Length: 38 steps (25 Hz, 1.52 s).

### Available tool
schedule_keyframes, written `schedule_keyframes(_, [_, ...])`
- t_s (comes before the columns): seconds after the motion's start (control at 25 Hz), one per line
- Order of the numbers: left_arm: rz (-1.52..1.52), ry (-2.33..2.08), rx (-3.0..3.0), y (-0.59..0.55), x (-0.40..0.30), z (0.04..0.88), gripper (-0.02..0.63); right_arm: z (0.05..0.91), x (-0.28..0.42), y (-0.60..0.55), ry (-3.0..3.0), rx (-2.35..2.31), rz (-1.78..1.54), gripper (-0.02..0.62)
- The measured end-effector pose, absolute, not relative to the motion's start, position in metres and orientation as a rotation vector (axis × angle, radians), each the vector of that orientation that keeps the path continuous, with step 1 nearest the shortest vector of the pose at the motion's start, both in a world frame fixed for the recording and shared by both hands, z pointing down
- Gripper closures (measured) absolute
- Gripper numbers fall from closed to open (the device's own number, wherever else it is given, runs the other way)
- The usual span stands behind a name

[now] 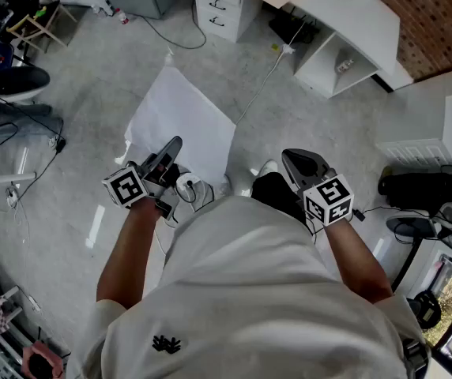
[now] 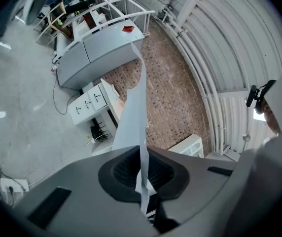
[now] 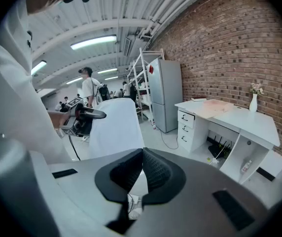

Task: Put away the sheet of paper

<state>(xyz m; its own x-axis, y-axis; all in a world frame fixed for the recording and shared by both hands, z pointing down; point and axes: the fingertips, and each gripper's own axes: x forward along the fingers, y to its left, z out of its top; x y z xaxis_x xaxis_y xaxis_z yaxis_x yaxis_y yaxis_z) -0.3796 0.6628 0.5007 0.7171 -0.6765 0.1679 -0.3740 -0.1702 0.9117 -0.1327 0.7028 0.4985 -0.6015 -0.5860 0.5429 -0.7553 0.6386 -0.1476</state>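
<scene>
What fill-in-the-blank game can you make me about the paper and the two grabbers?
1. The left gripper is shut on a sheet of ____.
2. The right gripper is shut and holds ____.
3. The wall behind the white desk is made of ____.
4. On that desk stands a small white ____ with flowers.
Missing words: paper; nothing; brick; vase.
</scene>
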Motion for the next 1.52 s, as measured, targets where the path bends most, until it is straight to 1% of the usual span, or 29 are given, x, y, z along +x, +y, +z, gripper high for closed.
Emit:
schedule_keyframes(0.24, [-0.305,-0.859,1.762,0.62,-0.359,0.52,0.583,0.512,-0.106,0.67,-2.401,1.057,0.525,0.569])
schedule_keyframes(0.44, [-0.325,-0.844,1.734,0.571,-0.313,0.516,0.583,0.524,-0.066,0.617,-2.413,1.048,0.535,0.569])
schedule_keyframes(0.68, [-0.284,-0.859,1.798,0.484,-0.245,0.489,0.583,0.512,-0.005,0.517,-2.491,1.036,0.509,0.568])
schedule_keyframes(0.76, [-0.276,-0.854,1.828,0.452,-0.22,0.479,0.583,0.51,0.019,0.486,-2.513,1.058,0.495,0.563])
schedule_keyframes(0.88, [-0.267,-0.848,1.838,0.412,-0.188,0.47,0.583,0.511,0.046,0.45,-2.528,1.081,0.492,0.515])
schedule_keyframes(1.08, [-0.254,-0.781,1.975,0.351,-0.153,0.463,0.583,0.518,0.084,0.406,-2.53,1.079,0.556,0.52])
schedule_keyframes(1.24, [-0.223,-0.775,2.022,0.31,-0.126,0.439,0.583,0.521,0.1,0.378,-2.516,1.075,0.616,0.535])
schedule_keyframes(1.4, [-0.234,-0.753,2.003,0.267,-0.103,0.417,0.583,0.518,0.108,0.339,-2.511,1.104,0.617,0.537])
schedule_keyframes(1.52, [-0.25,-0.713,2.027,0.228,-0.1,0.424,0.583,0.517,0.113,0.309,-2.495,1.142,0.607,0.539])
